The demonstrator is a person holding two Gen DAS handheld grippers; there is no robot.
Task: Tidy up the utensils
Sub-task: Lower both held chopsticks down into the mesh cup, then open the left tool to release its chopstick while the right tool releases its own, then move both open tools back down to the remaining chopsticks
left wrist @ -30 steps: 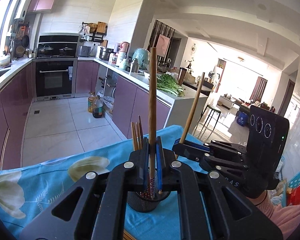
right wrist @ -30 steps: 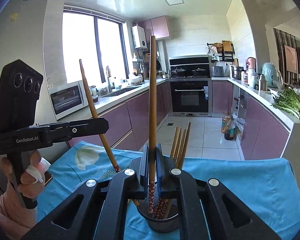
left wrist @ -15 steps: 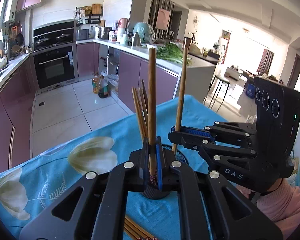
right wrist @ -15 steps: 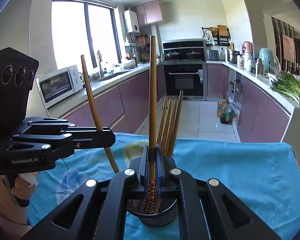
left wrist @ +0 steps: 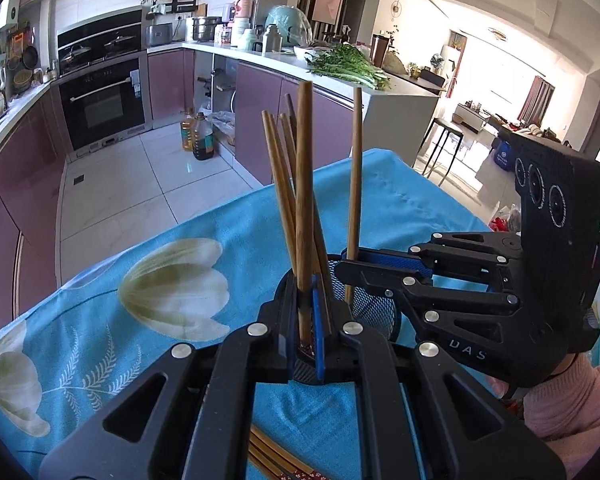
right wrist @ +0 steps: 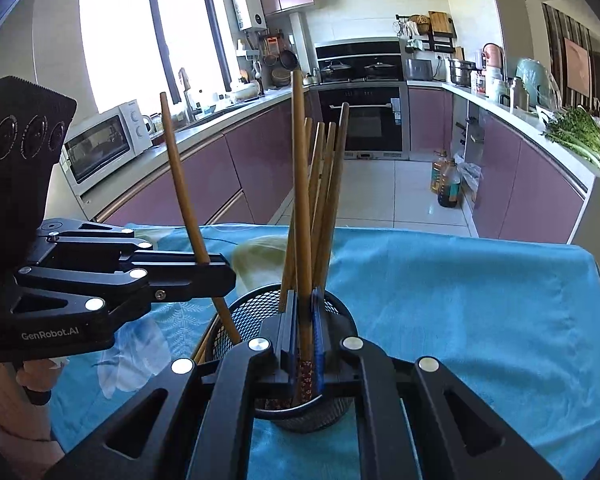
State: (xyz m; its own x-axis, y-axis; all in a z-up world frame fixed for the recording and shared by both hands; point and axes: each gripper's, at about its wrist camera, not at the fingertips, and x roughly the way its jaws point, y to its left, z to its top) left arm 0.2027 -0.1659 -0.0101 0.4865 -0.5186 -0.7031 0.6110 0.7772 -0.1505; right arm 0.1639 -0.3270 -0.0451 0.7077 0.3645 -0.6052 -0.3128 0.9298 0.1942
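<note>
A black mesh cup [right wrist: 240,312] stands on the blue flowered cloth [right wrist: 460,300] with several wooden chopsticks [right wrist: 328,176] upright in it. My right gripper [right wrist: 305,298] is shut on one chopstick [right wrist: 300,160], whose patterned lower end reaches down into the cup. My left gripper [right wrist: 224,276] comes in from the left, shut on a tilted chopstick [right wrist: 180,176] whose lower end dips inside the rim. In the left wrist view the left gripper [left wrist: 306,286] grips its chopstick [left wrist: 304,184] over the cup [left wrist: 374,312]. The right gripper [left wrist: 346,262] holds its own stick [left wrist: 355,168].
More loose chopsticks [left wrist: 268,456] lie on the cloth [left wrist: 100,320] under my left gripper. The table's far edge drops to the tiled kitchen floor [right wrist: 380,196]. Purple cabinets, an oven and counters stand beyond. A hand in a pink sleeve [left wrist: 560,400] holds the right gripper.
Both grippers have sunk and tipped downward, carrying their chopsticks lower over the cup. The sticks' lower ends now sit inside it. Both grips stayed shut.
</note>
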